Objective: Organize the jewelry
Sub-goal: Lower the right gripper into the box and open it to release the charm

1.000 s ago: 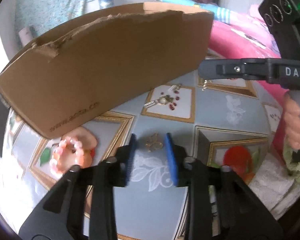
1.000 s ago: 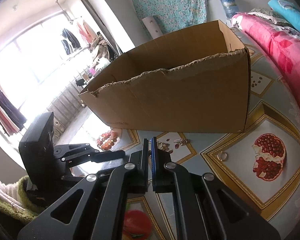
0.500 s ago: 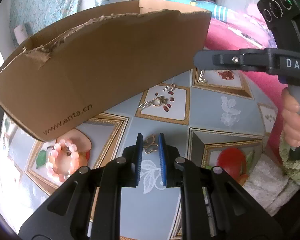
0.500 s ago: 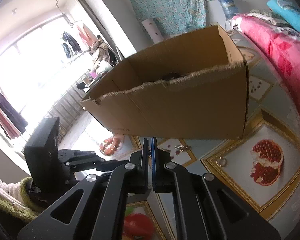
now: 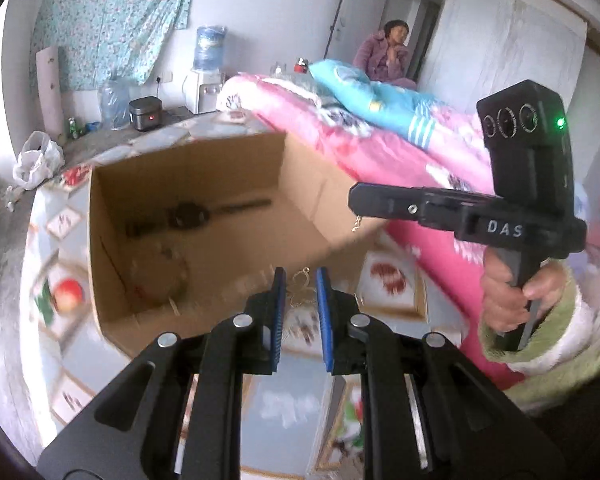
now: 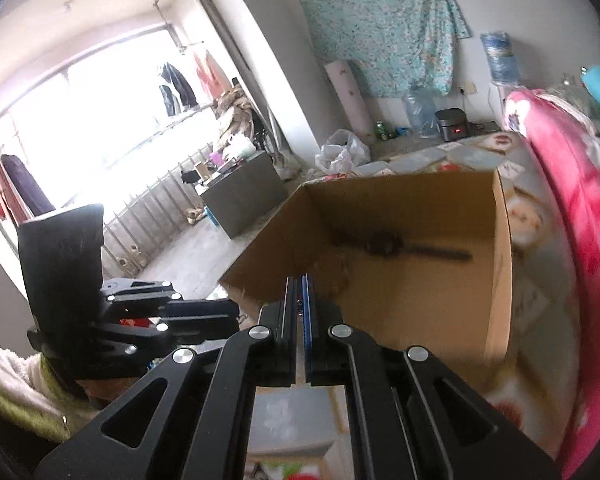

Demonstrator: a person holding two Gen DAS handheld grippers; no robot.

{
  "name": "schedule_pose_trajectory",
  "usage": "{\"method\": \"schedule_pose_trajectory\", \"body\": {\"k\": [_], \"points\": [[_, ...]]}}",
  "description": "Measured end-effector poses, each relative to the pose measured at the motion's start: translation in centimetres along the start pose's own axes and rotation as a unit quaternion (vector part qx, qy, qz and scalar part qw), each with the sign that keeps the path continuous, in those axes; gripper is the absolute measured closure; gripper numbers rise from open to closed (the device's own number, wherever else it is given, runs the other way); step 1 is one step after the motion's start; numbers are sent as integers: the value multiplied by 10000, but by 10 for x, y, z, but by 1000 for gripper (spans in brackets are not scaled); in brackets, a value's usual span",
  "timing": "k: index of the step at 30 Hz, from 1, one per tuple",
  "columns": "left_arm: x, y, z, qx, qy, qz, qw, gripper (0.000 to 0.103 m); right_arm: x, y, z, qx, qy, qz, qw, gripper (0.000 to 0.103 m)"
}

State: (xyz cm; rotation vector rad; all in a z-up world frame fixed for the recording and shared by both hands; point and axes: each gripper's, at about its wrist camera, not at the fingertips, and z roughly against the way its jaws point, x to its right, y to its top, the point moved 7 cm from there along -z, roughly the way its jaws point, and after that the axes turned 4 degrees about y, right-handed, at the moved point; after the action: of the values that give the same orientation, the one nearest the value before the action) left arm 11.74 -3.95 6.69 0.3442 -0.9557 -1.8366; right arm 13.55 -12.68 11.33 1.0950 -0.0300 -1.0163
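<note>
My left gripper [image 5: 300,286] is shut on a small gold butterfly-shaped ornament [image 5: 300,290] and holds it in the air at the near rim of the open cardboard box [image 5: 204,184]. My right gripper [image 6: 299,300] is shut on a thin piece of jewelry; a fine chain [image 5: 356,224] hangs from its tip over the box's right side. In the right wrist view the box [image 6: 496,264] lies just ahead. A dark watch [image 5: 188,216] and a blurred brownish item lie on the box floor.
The box stands on a patterned mat with fruit pictures [image 5: 60,292]. A bed with a pink quilt [image 5: 340,136] runs along the right. A person [image 5: 388,52] sits at the back. A white bag [image 5: 32,160], a water dispenser and a dark cooker stand by the far wall.
Both grippers have risen from the mat to above the box rim, so the inside of the box now shows. My left gripper closed on the gold ornament and lifted it.
</note>
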Motion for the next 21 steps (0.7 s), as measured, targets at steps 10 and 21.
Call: {"method": "schedule_pose_trajectory", "body": {"k": [10,21], "points": [[-78,39,-120,-2185,-508,1411,9643,89,74,38,-121,-2356,25,-744,9690,100],[-99,10,-180,-3224,-262,2068,9234,88,110,21,-190,-3488,-351,-970,9315,99]]}}
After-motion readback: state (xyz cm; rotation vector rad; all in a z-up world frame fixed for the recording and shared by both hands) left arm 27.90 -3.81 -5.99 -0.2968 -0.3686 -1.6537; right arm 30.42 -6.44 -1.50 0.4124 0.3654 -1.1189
